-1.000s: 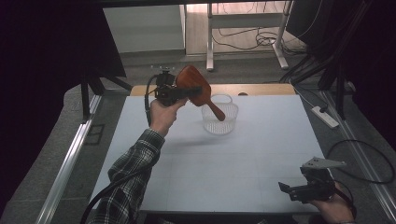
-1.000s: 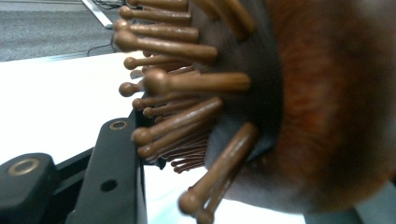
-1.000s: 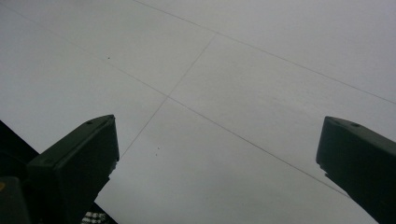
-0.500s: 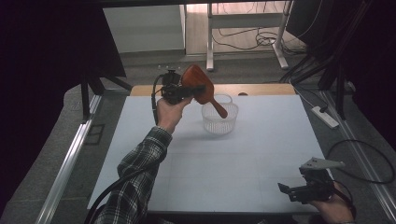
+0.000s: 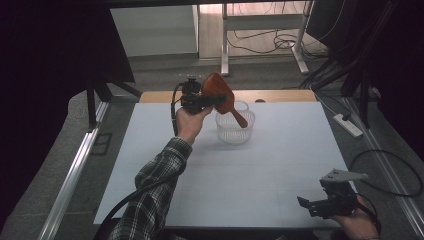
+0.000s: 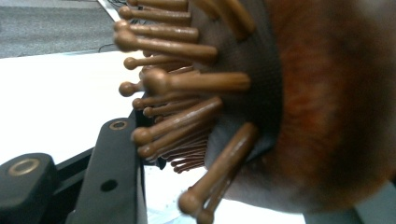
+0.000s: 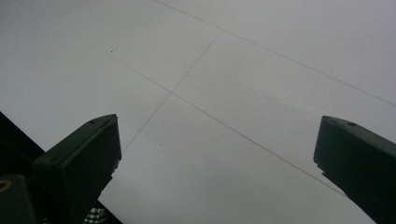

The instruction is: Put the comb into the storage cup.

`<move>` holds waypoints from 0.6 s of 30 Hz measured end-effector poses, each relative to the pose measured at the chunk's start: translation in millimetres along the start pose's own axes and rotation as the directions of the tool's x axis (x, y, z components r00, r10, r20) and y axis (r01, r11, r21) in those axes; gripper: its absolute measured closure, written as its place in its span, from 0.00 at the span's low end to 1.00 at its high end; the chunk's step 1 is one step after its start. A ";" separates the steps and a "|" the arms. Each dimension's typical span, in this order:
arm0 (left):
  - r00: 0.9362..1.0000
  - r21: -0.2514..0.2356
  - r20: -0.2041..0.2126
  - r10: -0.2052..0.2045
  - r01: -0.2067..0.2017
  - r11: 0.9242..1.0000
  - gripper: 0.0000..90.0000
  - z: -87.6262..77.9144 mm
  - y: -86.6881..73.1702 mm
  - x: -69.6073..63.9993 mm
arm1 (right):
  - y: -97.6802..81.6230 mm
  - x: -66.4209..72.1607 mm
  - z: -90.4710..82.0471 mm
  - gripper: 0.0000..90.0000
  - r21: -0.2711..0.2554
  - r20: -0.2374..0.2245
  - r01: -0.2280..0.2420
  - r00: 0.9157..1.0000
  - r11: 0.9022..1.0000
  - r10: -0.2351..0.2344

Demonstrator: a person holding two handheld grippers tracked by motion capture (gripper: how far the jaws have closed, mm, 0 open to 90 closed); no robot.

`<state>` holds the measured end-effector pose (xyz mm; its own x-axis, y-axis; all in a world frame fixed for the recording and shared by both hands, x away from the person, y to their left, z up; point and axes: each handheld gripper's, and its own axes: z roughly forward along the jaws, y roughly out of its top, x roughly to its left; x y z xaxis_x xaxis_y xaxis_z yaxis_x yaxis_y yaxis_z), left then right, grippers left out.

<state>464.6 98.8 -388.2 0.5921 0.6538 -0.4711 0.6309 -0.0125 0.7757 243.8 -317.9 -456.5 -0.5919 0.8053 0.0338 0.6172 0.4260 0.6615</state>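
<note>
A reddish-brown wooden hairbrush (image 5: 218, 91) hangs tilted over a clear plastic basket (image 5: 235, 132) at the far middle of the white table (image 5: 200, 175). Its handle slants down into the basket. My left gripper (image 5: 209, 100) is shut on the brush head, held up by a hand in a plaid sleeve. In the left gripper view the brush's ball-tipped wooden pins (image 6: 187, 116) and cushion press against one black finger (image 6: 112, 177). My right gripper (image 5: 311, 206) rests at the front right edge of the table. It stands open (image 7: 219, 158) over bare table with nothing between its fingers.
A white power strip (image 5: 347, 125) lies on the floor to the right of the table. A wooden strip (image 5: 280, 95) runs along the table's far edge. Behind it are desk legs and cables. An aluminium rail (image 5: 75, 170) runs along the left.
My left hand has carried the brush a little to the right and down, closer over the basket. The right gripper has stayed where it was.
</note>
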 end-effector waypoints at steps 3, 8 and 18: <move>1.000 0.012 -0.005 0.003 -0.003 1.000 0.57 6.3 -2.9 0.1 | 0.0 0.2 0.3 0.01 0.001 -0.001 0.000 1.000 1.000 0.000; 1.000 0.023 -0.017 0.000 0.000 1.000 0.57 15.5 -7.6 2.3 | 0.0 0.5 0.5 0.01 0.004 -0.001 0.004 1.000 1.000 -0.004; 0.999 0.042 -0.032 0.003 -0.002 0.999 0.57 31.2 -18.2 4.4 | 0.2 1.6 1.2 0.01 0.013 0.007 0.013 1.000 1.000 -0.013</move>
<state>471.3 78.3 -417.5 0.5777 0.6776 -0.4551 0.6505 -0.0454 0.7582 243.6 -315.9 -457.2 -0.5965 0.8023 0.0202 0.6161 0.4417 0.6521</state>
